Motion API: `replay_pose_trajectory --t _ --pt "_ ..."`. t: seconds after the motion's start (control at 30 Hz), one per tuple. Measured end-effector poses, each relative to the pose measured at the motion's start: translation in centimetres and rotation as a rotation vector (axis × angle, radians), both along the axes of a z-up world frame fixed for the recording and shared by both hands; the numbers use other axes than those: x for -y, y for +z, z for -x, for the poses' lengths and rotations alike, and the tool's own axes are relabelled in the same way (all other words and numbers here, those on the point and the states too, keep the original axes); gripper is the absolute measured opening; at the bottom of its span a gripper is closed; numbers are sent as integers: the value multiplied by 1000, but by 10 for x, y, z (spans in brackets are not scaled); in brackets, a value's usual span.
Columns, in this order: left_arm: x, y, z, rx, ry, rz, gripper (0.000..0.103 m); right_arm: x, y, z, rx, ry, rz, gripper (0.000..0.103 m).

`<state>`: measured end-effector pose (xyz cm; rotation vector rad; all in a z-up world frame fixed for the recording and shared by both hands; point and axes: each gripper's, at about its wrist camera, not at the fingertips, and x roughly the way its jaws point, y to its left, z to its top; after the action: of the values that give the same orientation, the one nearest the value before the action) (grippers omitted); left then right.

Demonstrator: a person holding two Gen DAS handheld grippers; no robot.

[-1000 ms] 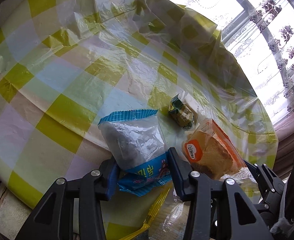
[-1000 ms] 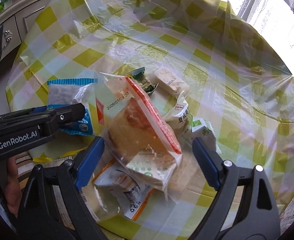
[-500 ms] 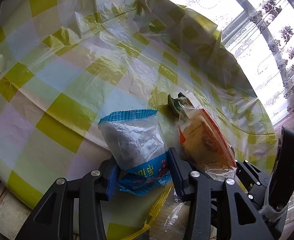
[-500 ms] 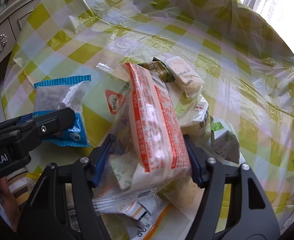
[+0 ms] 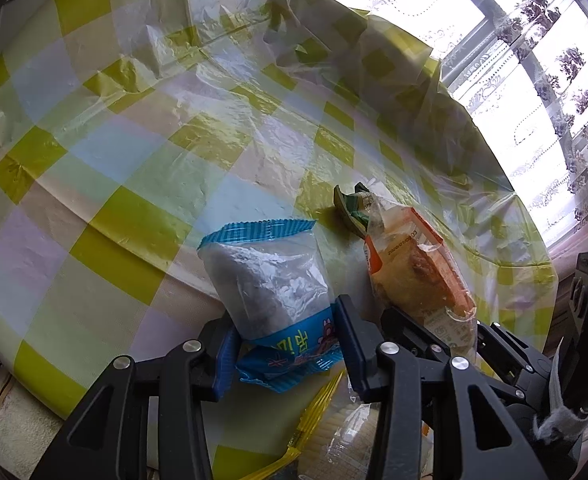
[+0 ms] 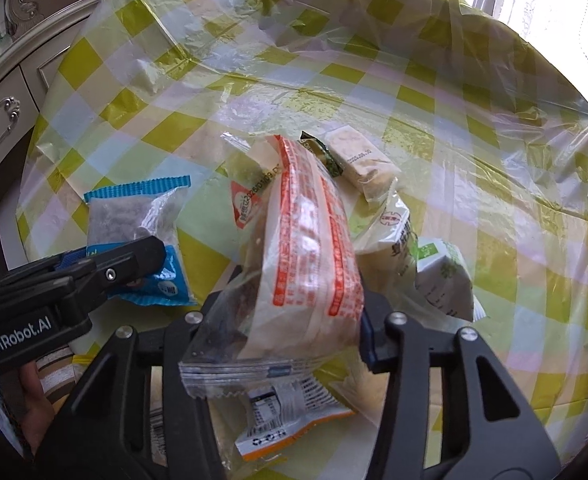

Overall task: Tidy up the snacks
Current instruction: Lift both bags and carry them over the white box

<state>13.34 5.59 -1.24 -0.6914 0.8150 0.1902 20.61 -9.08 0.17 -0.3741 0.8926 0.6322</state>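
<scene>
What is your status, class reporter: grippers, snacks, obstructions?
Left gripper shut on blue packet. Right gripper closing around orange-striped bread bag. Loose snacks crowd the tablecloth beside it.

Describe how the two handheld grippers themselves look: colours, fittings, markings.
Both are black plastic with silver screws and blue pads inside the fingers. The left gripper carries white "GenRobot.AI" lettering on its side, seen in the right wrist view. The right gripper looks the same build.

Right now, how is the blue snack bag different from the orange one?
The blue snack bag holds something pale and powdery; the orange snack bag holds a golden-brown cake. The blue one sits in the left gripper; the orange one is between the right gripper's closing jaws. Both have see-through plastic and are gripped near one end.
</scene>
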Motion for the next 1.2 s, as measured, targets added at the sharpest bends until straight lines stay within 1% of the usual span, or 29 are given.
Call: replay_pose_trajectory --t 0.13,0.4,0.53,0.7,0.8,0.93,1.1,1.2 --pt "1 0 -1 1 0 -2 45 3 1 3 -7 1 -12 50" --pt "1 2 3 18 1 -5 45 14 10 8 -39 -15 -85 50" --pt "3 6 6 36 0 -8 45 25 19 12 -25 -46 -127 50" --pt "7 14 10 57 -4 -23 45 43 30 17 -10 -96 -171 49" --pt "13 20 11 67 -14 -34 45 56 36 22 -2 -123 -182 49" --pt "21 29 15 80 -18 -53 45 76 41 25 -9 -166 -201 49" --pt "33 44 23 108 -22 -100 45 103 46 33 -12 -205 -236 50" --pt "41 49 25 114 -35 -109 45 120 49 37 -19 -228 -257 50"
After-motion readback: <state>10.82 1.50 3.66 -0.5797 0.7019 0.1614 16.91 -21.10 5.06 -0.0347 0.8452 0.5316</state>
